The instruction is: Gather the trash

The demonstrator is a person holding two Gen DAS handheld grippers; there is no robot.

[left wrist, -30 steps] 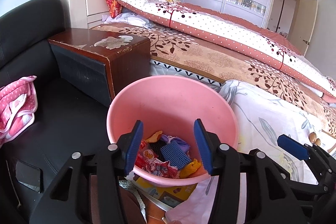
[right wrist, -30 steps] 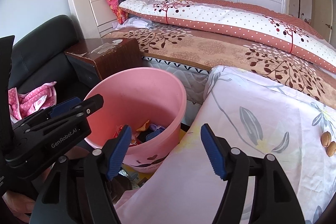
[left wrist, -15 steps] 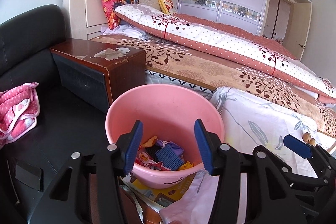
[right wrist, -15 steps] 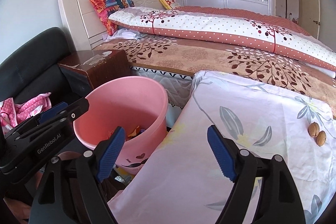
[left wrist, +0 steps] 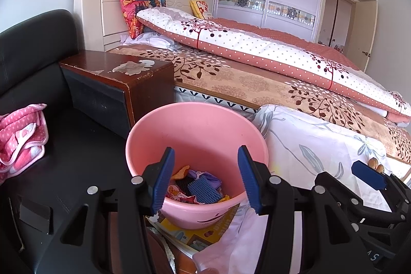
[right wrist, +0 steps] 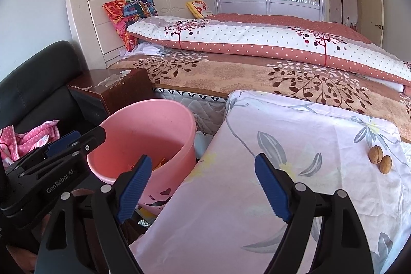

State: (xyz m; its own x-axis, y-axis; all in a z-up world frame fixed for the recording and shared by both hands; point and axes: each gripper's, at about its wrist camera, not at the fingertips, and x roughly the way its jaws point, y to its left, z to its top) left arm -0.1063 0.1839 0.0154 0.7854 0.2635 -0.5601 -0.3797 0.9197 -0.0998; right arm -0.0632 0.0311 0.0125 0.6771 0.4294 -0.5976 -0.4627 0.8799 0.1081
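Note:
A pink bucket [left wrist: 197, 130] stands on the floor beside the bed and holds several pieces of trash [left wrist: 197, 186]: wrappers, a blue ridged piece, purple and yellow scraps. It also shows in the right wrist view [right wrist: 143, 125]. My left gripper [left wrist: 205, 179] is open and empty, above the bucket's near rim. My right gripper [right wrist: 203, 189] is open and empty, over the white floral cloth [right wrist: 295, 161]. Two walnuts [right wrist: 380, 159] lie on that cloth at the right; in the left wrist view they are partly hidden behind the right gripper's finger [left wrist: 367, 175].
A brown nightstand [left wrist: 120, 81] stands behind the bucket, next to a black sofa [left wrist: 36, 55] with a pink dotted cloth [left wrist: 20, 135]. The bed [left wrist: 257, 73] with a dotted quilt fills the back. A yellow booklet [left wrist: 195, 230] lies under the bucket.
Both grippers have pulled back and risen a little; the bucket now looks farther away and more of the floral cloth and the walnuts shows. Both stay open.

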